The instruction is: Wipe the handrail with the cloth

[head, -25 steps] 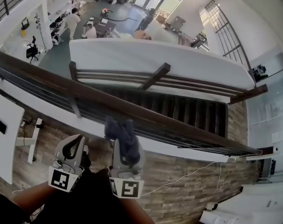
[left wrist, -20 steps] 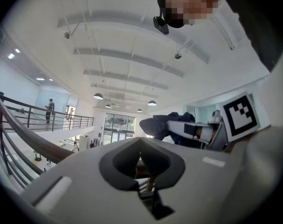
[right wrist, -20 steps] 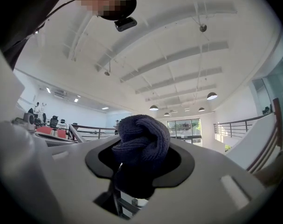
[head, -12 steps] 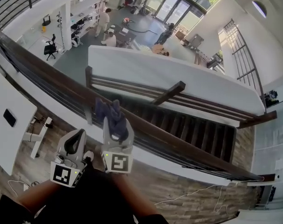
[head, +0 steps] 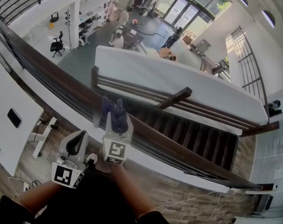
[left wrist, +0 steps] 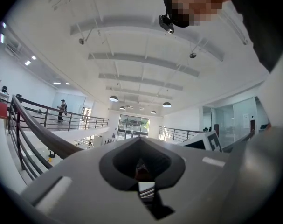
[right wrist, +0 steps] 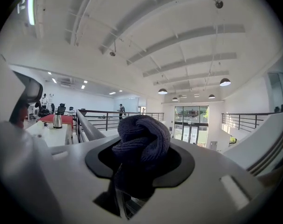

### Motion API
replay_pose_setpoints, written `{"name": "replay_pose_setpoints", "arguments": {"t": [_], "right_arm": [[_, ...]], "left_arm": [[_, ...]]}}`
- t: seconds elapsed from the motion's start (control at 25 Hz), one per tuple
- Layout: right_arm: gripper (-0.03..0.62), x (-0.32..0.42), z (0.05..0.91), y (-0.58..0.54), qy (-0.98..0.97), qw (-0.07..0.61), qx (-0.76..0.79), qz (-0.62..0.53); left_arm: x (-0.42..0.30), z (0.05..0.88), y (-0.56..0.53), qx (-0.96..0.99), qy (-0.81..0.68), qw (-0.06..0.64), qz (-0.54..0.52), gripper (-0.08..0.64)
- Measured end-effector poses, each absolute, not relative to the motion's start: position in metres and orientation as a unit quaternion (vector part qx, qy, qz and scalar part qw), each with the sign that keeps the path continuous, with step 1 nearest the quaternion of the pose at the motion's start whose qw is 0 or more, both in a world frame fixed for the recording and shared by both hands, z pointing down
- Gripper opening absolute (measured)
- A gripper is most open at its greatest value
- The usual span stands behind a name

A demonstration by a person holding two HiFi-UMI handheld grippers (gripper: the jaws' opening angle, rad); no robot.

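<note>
Wood-plank floor [head: 31,164] is running along an upper landing that is overlooking a bright hall, where an office chair [head: 57,46] is standing on the lower level at the far left. Cutting across from upper left to lower right, the dark wooden handrail [head: 66,80] is topping a row of thin horizontal bars. Low at the left, the left gripper [head: 78,143] is hanging on the near side of the handrail, apart from it, with its jaws pressed together and nothing between them. Its own view is showing the left gripper [left wrist: 141,167] closed under a white ceiling, with the handrail [left wrist: 38,135] sweeping past on the left. Just beside it to the right, the right gripper [head: 117,125] is reaching forward to the handrail, its jaws clamping a bunched dark blue cloth [head: 114,112] whose knotted end is sticking out past the tips. From the head view the cloth is lying over the top of the handrail near a post [head: 96,118], though whether it is pressing on the wood cannot be told. The right gripper view is showing the cloth [right wrist: 142,136] filling the gap of the right gripper [right wrist: 140,164]. Farther right, a staircase [head: 192,134] is descending beyond the handrail, bordered by a white half wall [head: 178,78], and tall glass doors [head: 178,6] are closing off the far end of the hall.
</note>
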State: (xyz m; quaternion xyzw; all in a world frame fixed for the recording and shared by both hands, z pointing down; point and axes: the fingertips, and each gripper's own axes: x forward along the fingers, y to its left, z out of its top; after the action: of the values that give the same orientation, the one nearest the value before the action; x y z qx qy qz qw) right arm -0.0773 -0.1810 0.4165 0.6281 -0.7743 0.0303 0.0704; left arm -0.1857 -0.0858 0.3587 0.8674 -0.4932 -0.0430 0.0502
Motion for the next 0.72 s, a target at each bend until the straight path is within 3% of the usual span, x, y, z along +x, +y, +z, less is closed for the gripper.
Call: {"name": "replay_pose_setpoints", "arguments": {"t": [0.4,0.72], "right_arm": [[0.178,-0.057,0.448,-0.181,-0.751,0.133,0.646,0.029],[0.178,-0.035,0.450,-0.175,-0.736,0.141,0.661,0.048]], "left_arm": [[-0.175,0.363,-0.094,0.879,-0.471,0.062,-0.043,0.000],[-0.165,0.366,-0.092,0.883,-0.461,0.072,-0.042,0.000]]}}
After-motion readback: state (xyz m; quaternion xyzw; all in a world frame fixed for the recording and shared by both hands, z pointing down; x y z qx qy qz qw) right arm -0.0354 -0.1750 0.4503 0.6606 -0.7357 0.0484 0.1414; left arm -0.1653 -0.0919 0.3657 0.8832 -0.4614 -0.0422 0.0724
